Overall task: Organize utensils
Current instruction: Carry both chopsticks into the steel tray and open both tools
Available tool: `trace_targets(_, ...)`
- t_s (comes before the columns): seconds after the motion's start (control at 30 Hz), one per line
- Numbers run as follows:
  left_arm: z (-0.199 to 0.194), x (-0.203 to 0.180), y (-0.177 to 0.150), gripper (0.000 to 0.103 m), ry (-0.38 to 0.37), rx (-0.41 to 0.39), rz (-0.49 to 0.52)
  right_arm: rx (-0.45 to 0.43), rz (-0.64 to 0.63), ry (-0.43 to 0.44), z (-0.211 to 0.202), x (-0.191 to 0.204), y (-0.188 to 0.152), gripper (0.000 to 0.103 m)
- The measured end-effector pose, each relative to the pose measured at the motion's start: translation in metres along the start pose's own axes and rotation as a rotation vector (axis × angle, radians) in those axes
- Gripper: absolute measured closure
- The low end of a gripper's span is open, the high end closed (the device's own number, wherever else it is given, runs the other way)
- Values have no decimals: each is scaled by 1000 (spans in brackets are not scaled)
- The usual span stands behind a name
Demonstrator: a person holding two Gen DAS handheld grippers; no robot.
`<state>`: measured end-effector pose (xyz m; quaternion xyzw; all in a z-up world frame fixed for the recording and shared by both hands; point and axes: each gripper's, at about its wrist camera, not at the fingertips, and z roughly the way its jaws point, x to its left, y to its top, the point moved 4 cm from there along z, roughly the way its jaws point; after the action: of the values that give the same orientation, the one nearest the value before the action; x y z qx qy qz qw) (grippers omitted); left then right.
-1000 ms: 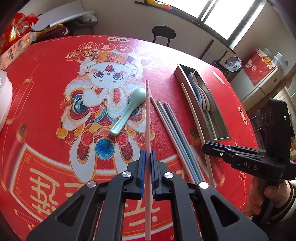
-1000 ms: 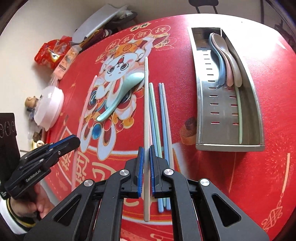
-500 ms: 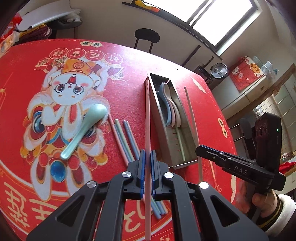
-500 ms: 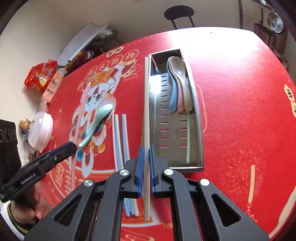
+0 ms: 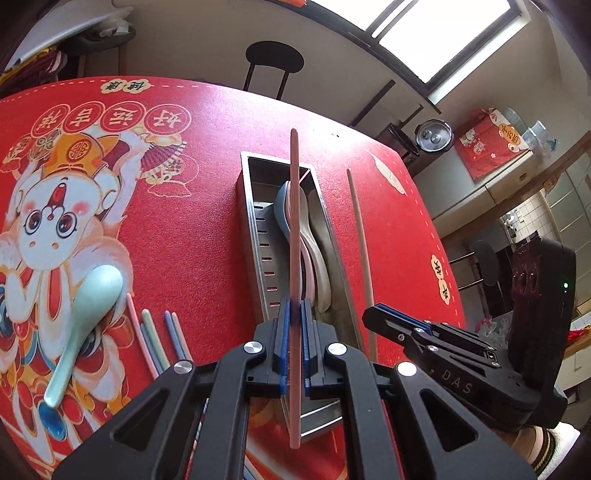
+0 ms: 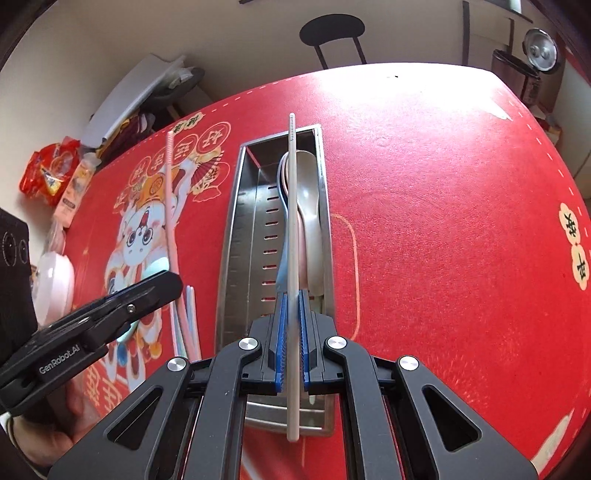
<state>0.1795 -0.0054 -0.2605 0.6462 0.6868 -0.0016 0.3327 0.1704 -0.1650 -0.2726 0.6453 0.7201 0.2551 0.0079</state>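
A pink chopstick (image 5: pixel 294 236) is gripped tightly between the closed fingers of the left gripper (image 5: pixel 294 334). It is held in the air above the metal tray (image 5: pixel 255 236), and it points away along the tray's length. A white chopstick (image 6: pixel 292 236) is gripped the same way between the closed fingers of the right gripper (image 6: pixel 292 325). It too is held above the tray, in line with it.

The tray is set on the worktop (image 6: pixel 443 221), which is covered with a red cloth with a cartoon picture. Three spoons (image 6: pixel 308 206) are lying together inside the tray, blue, pink and grey, near its far end.

A light green spoon (image 5: pixel 86 317) is left on the cloth, well to the left of the tray. Just beside it, some more chopsticks (image 5: pixel 159 343) are lying side by side: pink, green and blue.

In the left wrist view, the right gripper and the hand (image 5: pixel 532 450) that holds it are seen at the lower right. A black chair (image 6: pixel 332 33) is seen behind the worktop.
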Motion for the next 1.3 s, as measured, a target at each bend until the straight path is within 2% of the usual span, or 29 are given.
trace_targets(0.33,29,10,22,97,-6,37,-43,32,5,-28,21,-7,5,97)
trace_targets(0.63,51,15,20,97,13,87,-79,56,3,-39,31,-6,5,97)
trace_targets(0.8,55,16,21,97,15,106,-77,70,15,-49,36,-5,7,97)
trace_targets(1.0,48,11,26,96,21,88,-53,63,25,-61,32,-2,10,95)
trace_targets(1.1,35,12,30,85,31,62,-22,44,41,-66,22,-3,11,95)
trace_targets(1.13,29,13,32,73,36,51,-6,38,47,-66,18,-4,10,95)
trace_targets(1.17,23,14,34,63,41,39,7,30,50,-68,14,-4,9,92)
trace_targets(1.2,16,16,35,60,46,26,24,23,50,-72,10,-4,6,87)
trace_targets(1.23,9,19,36,54,55,15,42,16,48,-76,6,-5,5,66)
trace_targets(1.3,-6,25,38,44,79,-8,77,-23,48,-75,-5,-4,0,40)
